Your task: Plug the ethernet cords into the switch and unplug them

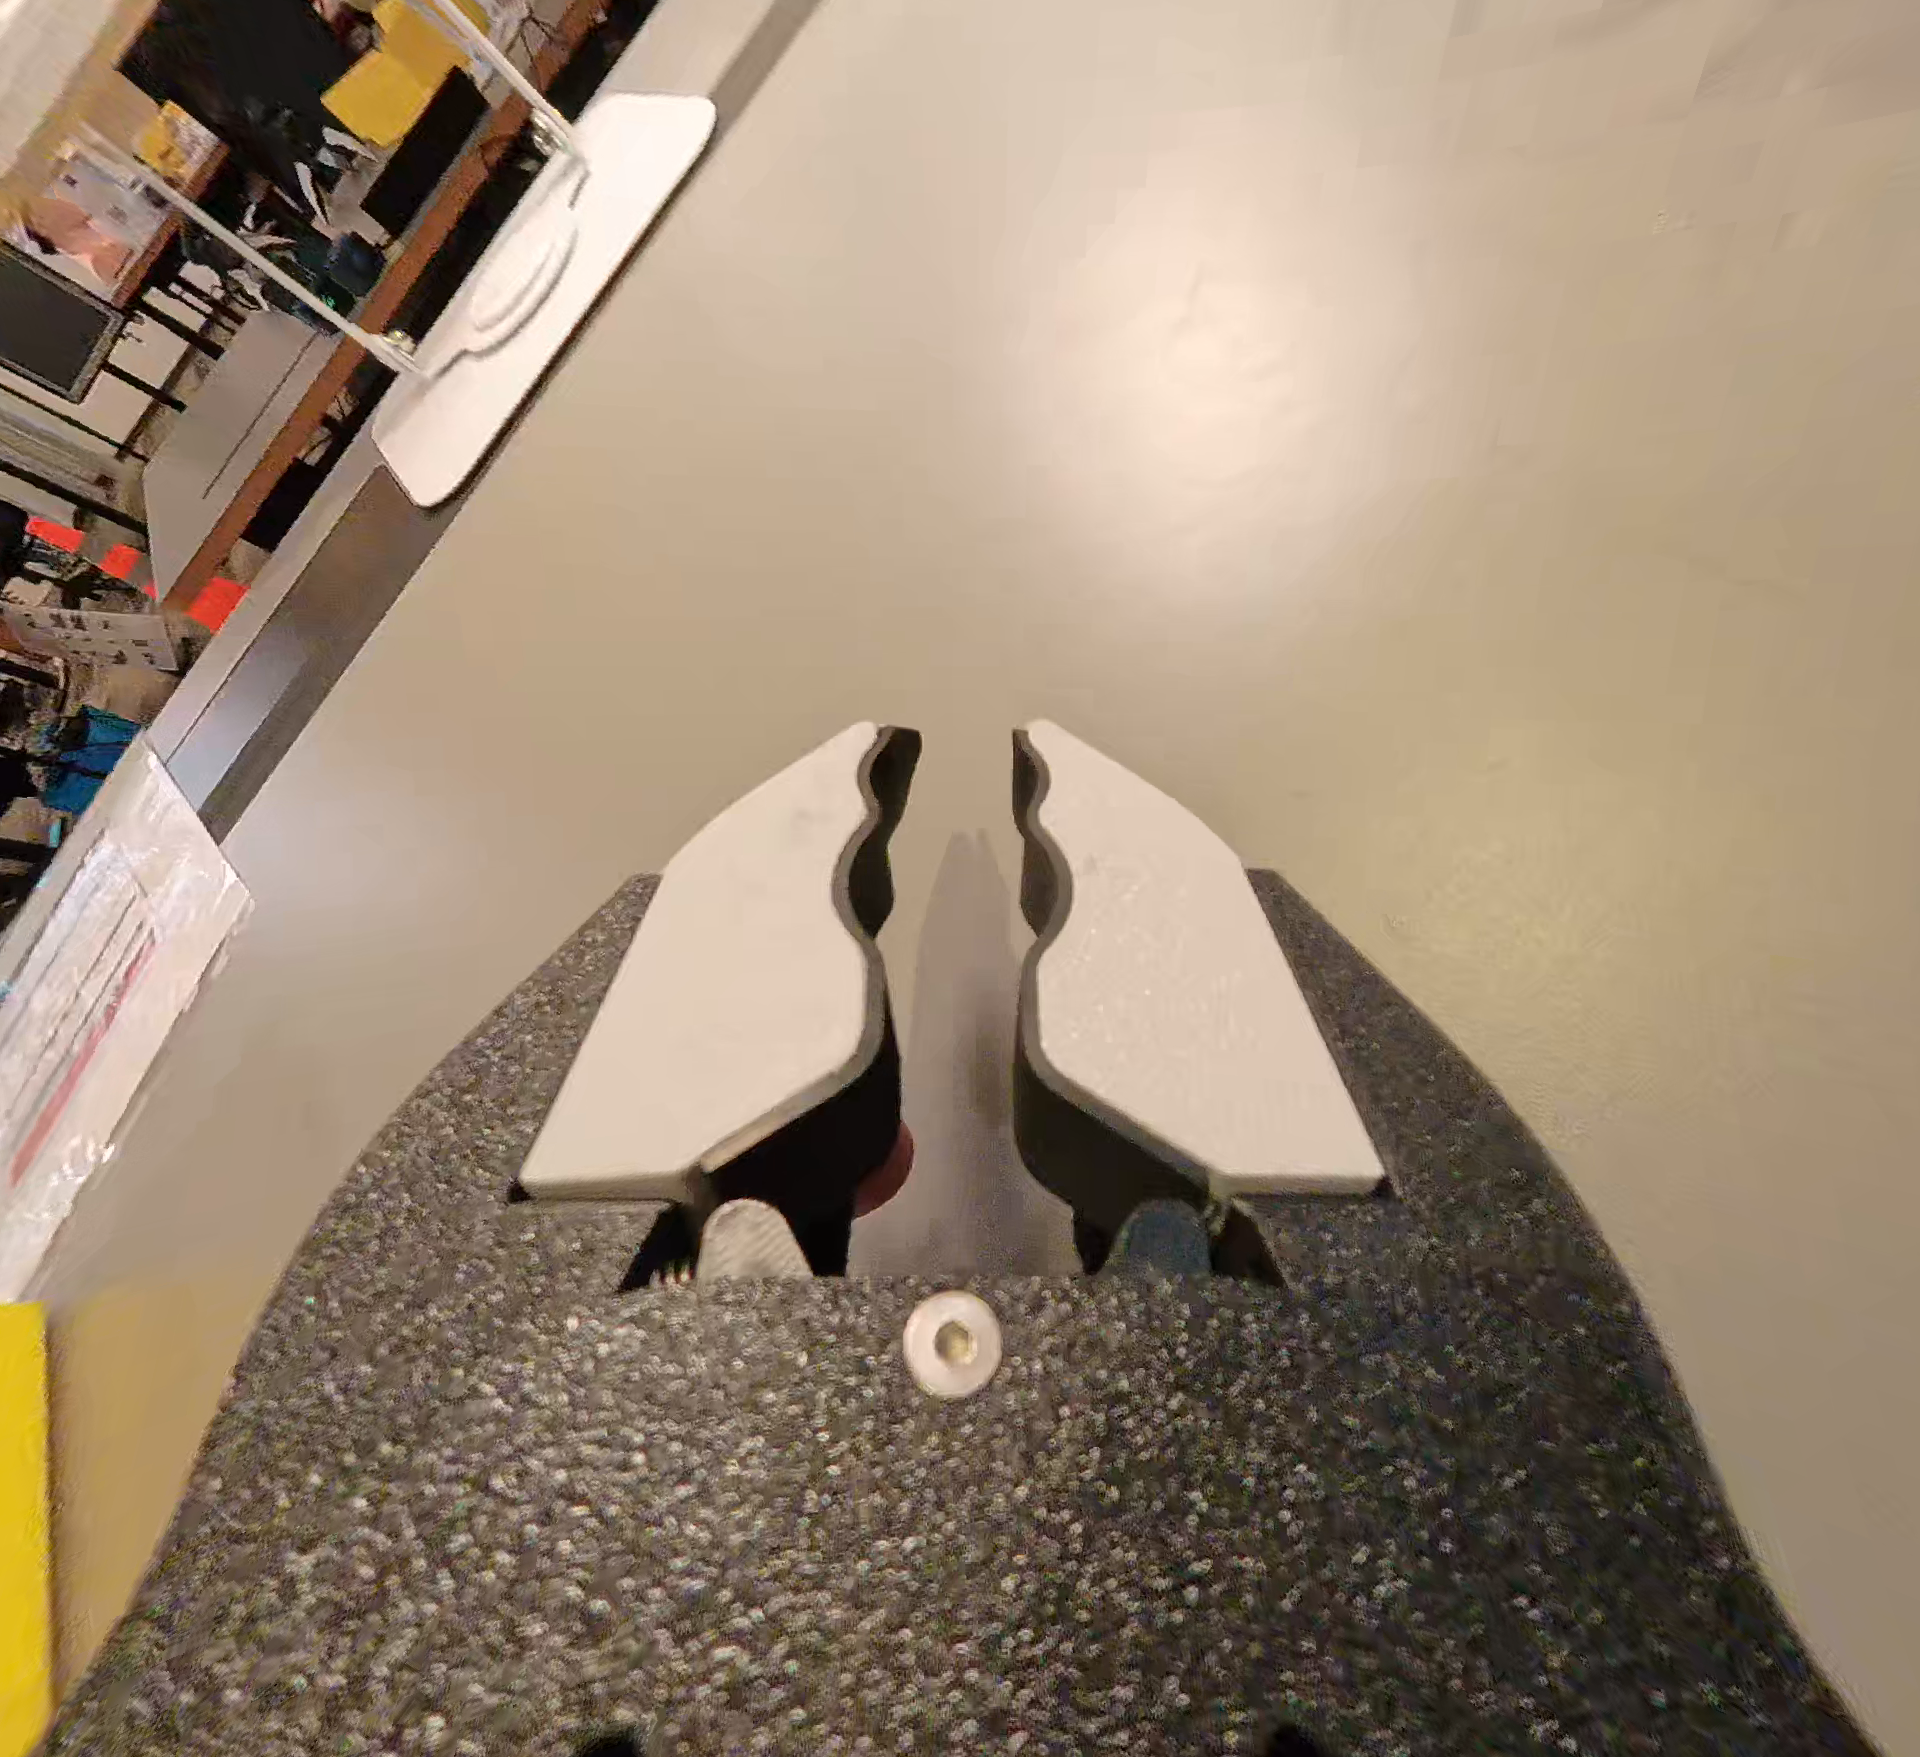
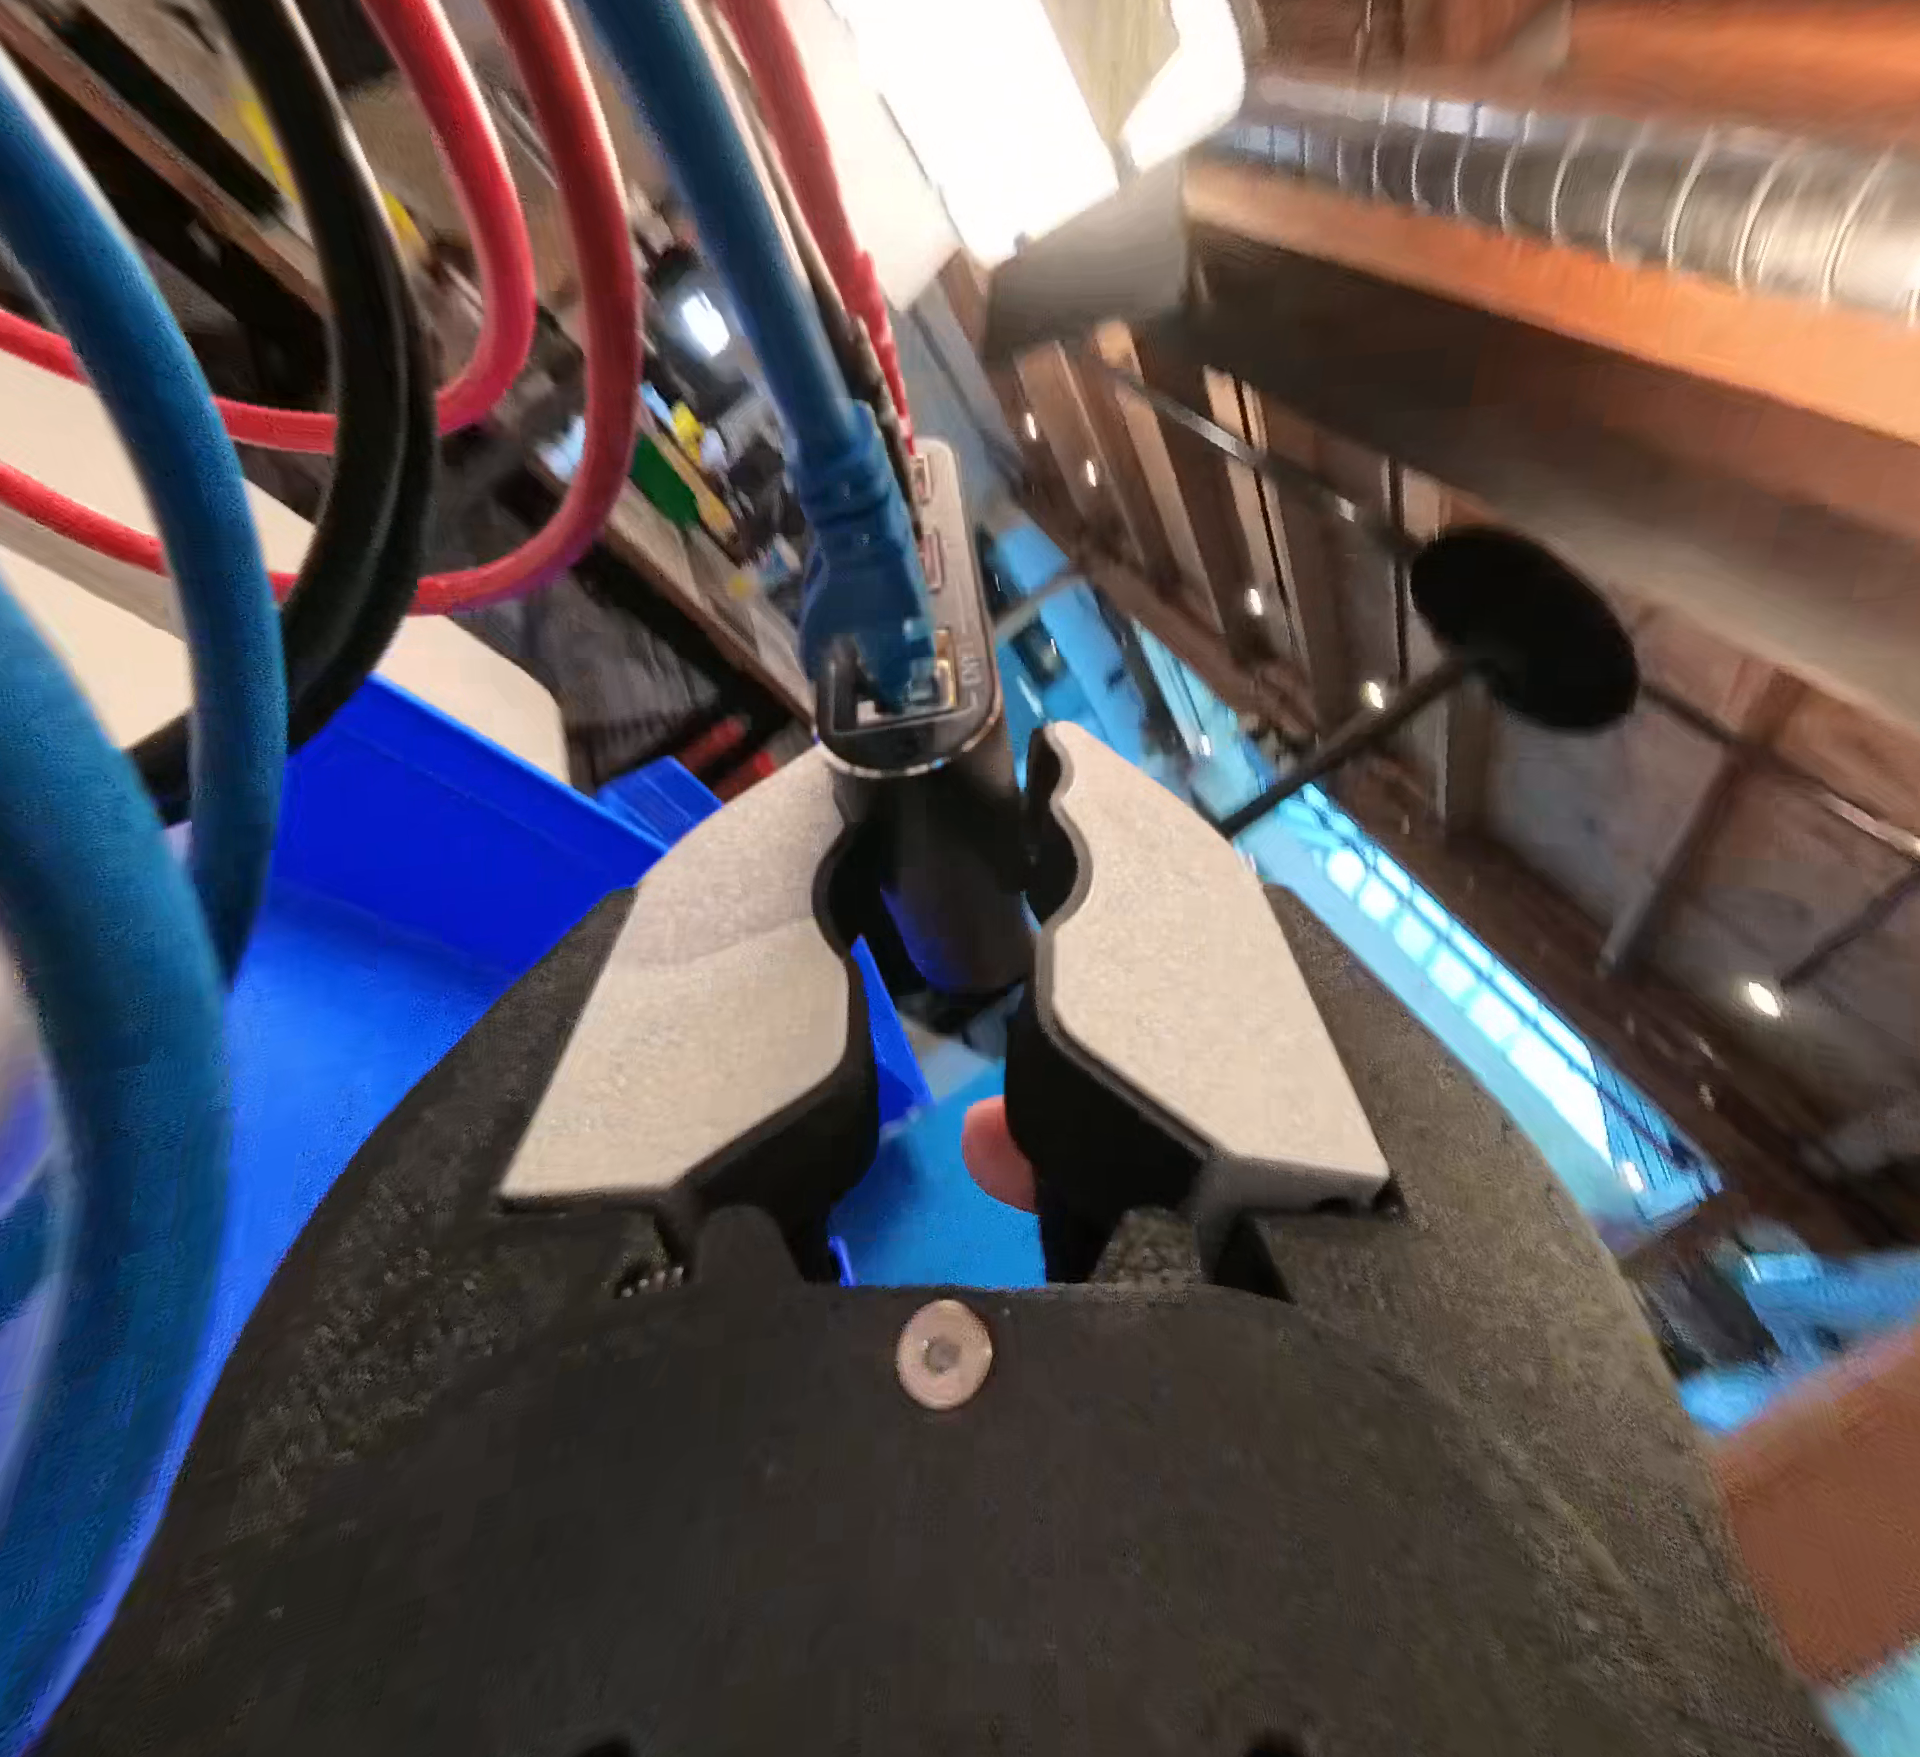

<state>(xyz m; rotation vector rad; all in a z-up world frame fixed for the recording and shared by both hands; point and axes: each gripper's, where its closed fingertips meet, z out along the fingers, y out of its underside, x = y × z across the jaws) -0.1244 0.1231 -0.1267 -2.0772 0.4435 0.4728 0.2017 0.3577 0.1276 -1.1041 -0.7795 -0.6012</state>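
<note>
The left gripper [image 1: 966, 741] hovers low over the bare beige counter [image 1: 1247, 357], tilted, its jaws a little apart and holding nothing. The right gripper [image 2: 940, 762] is raised and points steeply upward, its jaws clamped on the black switch [image 2: 940, 834]. A blue ethernet cord [image 2: 862, 564] sits plugged in the nearest port, and red cords [image 2: 582, 305] seem plugged farther along. I judge the unplugging step comes next: the left jaws must pinch one plug and release its latch

The cords [image 2: 582, 273] hang left of the switch [image 2: 940, 668], bin [image 2: 416, 824] beneath.
</note>
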